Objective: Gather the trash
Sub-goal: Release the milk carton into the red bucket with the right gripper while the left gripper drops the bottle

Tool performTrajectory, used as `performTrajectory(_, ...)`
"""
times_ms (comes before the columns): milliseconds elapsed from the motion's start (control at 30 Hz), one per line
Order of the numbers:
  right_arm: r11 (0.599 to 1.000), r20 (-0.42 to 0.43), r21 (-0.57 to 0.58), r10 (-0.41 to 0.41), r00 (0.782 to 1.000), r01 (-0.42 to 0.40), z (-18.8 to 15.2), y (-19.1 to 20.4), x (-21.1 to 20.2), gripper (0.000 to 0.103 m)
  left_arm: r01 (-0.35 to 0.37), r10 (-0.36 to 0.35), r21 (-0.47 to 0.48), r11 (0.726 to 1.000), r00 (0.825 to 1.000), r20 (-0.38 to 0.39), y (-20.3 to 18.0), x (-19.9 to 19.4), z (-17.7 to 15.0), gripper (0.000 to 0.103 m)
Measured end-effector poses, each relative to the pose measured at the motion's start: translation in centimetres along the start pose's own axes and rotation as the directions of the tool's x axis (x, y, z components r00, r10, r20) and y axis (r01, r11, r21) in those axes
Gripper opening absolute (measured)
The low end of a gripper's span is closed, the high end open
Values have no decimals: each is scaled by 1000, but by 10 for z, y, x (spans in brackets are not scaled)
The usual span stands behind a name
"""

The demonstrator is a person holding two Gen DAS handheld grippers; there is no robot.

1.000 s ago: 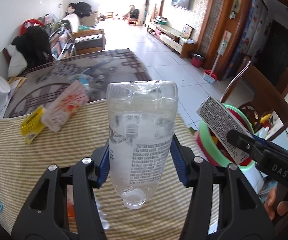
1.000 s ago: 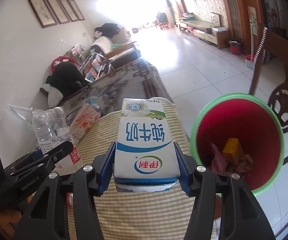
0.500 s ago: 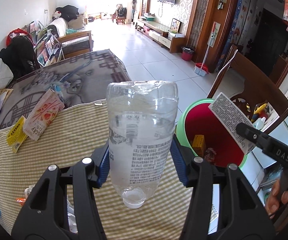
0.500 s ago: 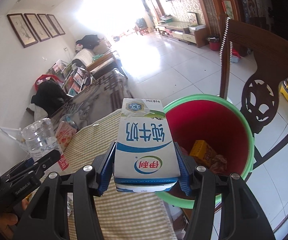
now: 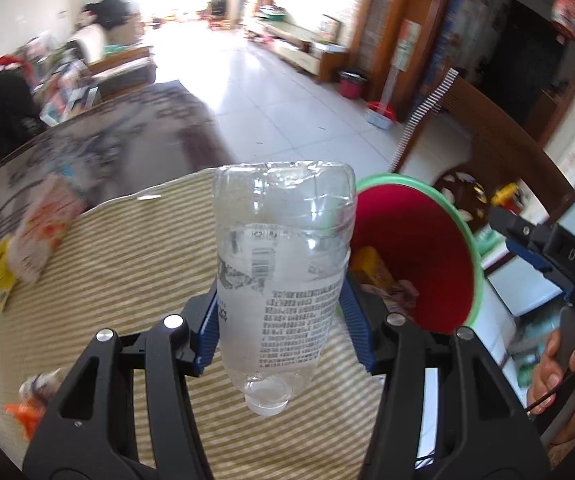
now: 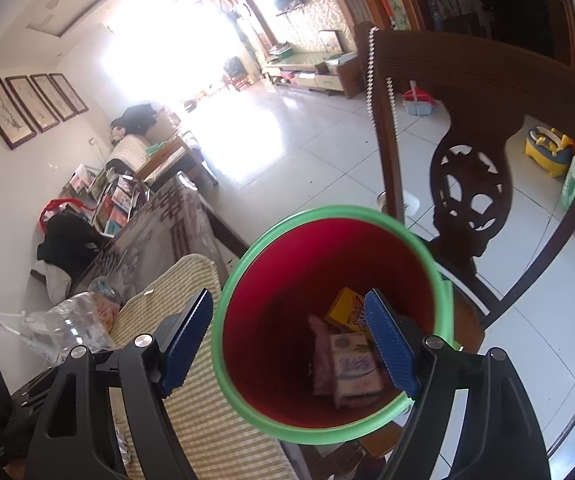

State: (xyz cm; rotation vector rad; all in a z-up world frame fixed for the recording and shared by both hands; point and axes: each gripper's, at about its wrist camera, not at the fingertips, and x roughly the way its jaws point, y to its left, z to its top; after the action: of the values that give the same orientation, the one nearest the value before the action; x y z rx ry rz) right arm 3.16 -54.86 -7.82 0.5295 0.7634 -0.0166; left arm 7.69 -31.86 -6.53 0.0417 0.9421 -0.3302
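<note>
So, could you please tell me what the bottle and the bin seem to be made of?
Bottle: clear, glossy thin plastic, since the scene shows through it and its walls are dented. Bin: probably smooth moulded plastic, red inside with a green rim and a soft sheen.

The red bin [image 6: 329, 264] with the green rim has a wide open mouth, and nothing covers it. The right gripper [image 6: 289, 338] hangs over that mouth, its jaws just opened wide with nothing between them. Only a few packets [image 6: 351, 364] lie low at the bottom, so there is lots of room inside. A dark wooden chair [image 6: 471, 184] stands right behind the bin and blocks the far side. The striped table [image 5: 127, 248] edge sits just beside the bin. The clear bottle [image 5: 281, 264] fills the left gripper [image 5: 281, 318], near the rim.
</note>
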Motion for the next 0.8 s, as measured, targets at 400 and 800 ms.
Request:
performTrajectory(400,990,72,101,-109,991,102,-10,-49,-47,76,166,-163,179,970,986,-31,-97,49,42,52)
performTrajectory(800,997,61,51,-56,997,53,-7,-19,-34,76,131,-139,159,979,989,42,-76,9,38,76)
